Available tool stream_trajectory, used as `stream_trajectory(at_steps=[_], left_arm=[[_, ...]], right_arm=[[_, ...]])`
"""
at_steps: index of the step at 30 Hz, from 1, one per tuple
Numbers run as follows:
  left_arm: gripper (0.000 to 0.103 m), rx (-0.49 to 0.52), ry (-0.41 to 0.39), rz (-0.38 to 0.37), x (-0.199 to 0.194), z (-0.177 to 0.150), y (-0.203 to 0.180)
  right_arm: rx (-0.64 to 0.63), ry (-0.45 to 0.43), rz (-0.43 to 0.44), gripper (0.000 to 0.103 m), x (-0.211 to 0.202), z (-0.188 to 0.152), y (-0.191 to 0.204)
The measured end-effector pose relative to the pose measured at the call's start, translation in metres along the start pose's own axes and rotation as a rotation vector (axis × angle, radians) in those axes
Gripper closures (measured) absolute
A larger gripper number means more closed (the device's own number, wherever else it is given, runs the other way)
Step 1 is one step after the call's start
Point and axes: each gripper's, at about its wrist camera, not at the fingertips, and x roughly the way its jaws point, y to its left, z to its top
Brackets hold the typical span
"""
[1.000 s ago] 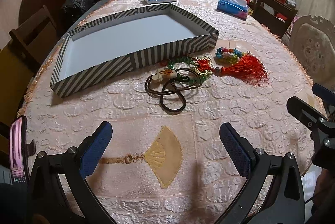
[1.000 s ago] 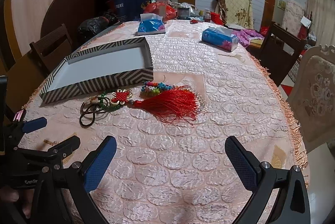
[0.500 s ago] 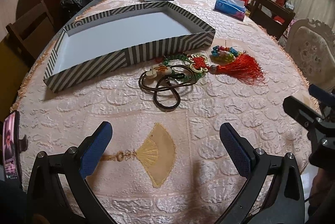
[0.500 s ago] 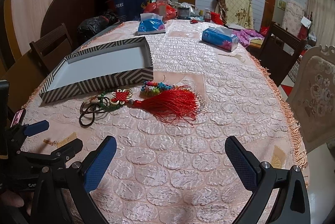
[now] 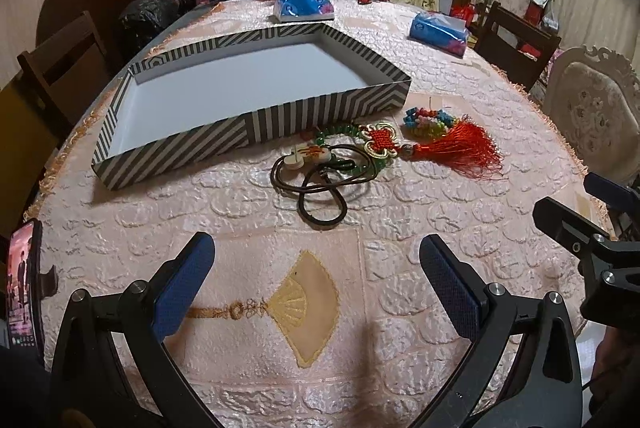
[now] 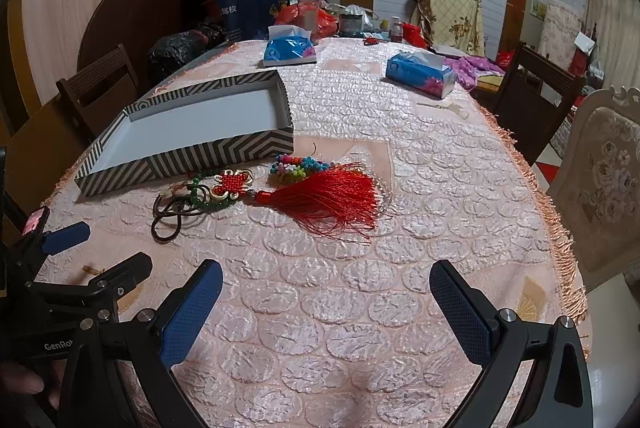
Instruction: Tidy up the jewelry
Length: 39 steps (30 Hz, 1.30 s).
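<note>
A large round counter [image 5: 460, 196] is covered by a pink embossed cloth with a fringed edge, and a tan fan motif [image 5: 304, 304] is stitched into it near the left gripper. A shallow tray [image 5: 320, 116] with black-and-white striped walls and a plain white floor is set on the counter's left half; nothing is seen inside it. Two tissue packs are placed farther back, a blue one [image 6: 290, 50] past the tray and another [image 6: 420, 74] off to the right. The jewelry is clustered on the cloth just outside the tray's near wall, none of it in the tray: a red tassel [image 6: 332, 200] hung from a red knot ornament [image 6: 234, 184], a multicoloured beaded piece [image 6: 298, 166] beside the tassel's top, a green bead strand [image 5: 340, 130] curled against the knot, and a dark cord necklace [image 5: 320, 188] looped nearest the grippers with a pale pendant [image 5: 308, 156] on it. The left gripper [image 5: 316, 280] is held low over the cloth short of the cord, jaws spread wide with nothing between them. The right gripper [image 6: 326, 302] is held over bare cloth short of the tassel, jaws likewise spread wide and holding nothing. A phone [image 5: 22, 284] is seen upright at the left edge of the left wrist view.
</note>
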Motion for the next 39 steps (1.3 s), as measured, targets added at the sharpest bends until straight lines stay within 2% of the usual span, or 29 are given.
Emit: stream_trajectory(at_steps=[4,11,16,39], left_arm=[[0.0,-0.009,0.018,-0.025,0.001,0.001,0.001],[0.0,0.019,0.016,-0.014,-0.001,0.002,-0.003],[0.0,-0.018,0.043,-0.026,0.005,0.001,0.003],[0.0,-0.046,0.033,-0.036,0.003,-0.001,0.008]], right_arm=[[0.001,0.0,0.002,0.0,0.0,0.0,0.0],[-0.002,-0.004,0.001,0.0,0.0,0.0,0.001],[0.0,-0.004,-0.001,0.0,-0.001,0.0,0.001],[0.004,-0.005,0.001,0.0,-0.001,0.001,0.0]])
